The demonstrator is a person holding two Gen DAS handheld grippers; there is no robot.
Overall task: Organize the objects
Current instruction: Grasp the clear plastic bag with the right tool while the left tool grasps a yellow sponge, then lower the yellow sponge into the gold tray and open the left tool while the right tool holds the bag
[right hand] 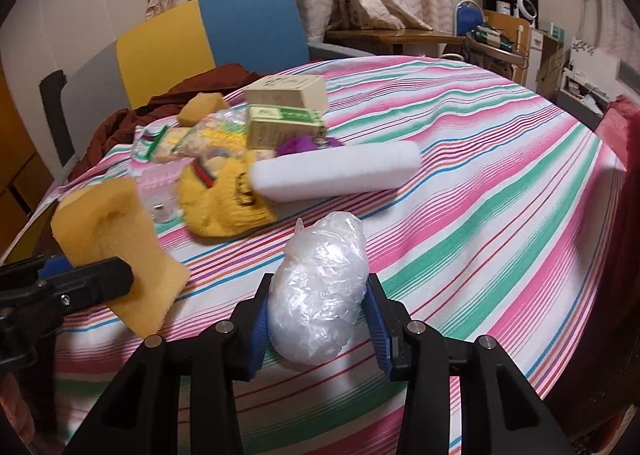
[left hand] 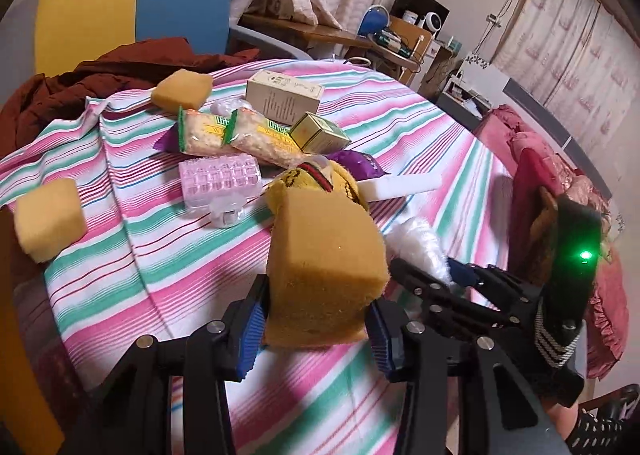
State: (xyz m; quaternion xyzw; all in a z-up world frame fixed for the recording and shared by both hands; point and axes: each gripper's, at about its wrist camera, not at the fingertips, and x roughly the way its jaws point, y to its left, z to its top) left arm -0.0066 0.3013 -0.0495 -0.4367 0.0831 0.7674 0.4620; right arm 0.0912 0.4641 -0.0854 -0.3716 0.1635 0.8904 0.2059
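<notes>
The left hand-held gripper (left hand: pixel 316 319) pinches a sponge (left hand: pixel 324 271) above the worktop (right hand: pixel 480 183); the right hand-held gripper (right hand: pixel 318 319) grips a plastic bag (right hand: pixel 320 291). The slippery bag could squirm free.

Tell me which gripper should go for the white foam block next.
Neither is free: the left gripper holds a yellow sponge, the right gripper a clear plastic bag. Once emptied, probably right; the white foam block lies almost straight ahead of it.

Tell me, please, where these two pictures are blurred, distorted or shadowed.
Right wrist view: the yellow plush and snack packets are motion-blurred; the plastic bag is sharper. Left wrist view: mostly sharp; fisheye bends the striped tablecloth; dark corners in both.
</notes>
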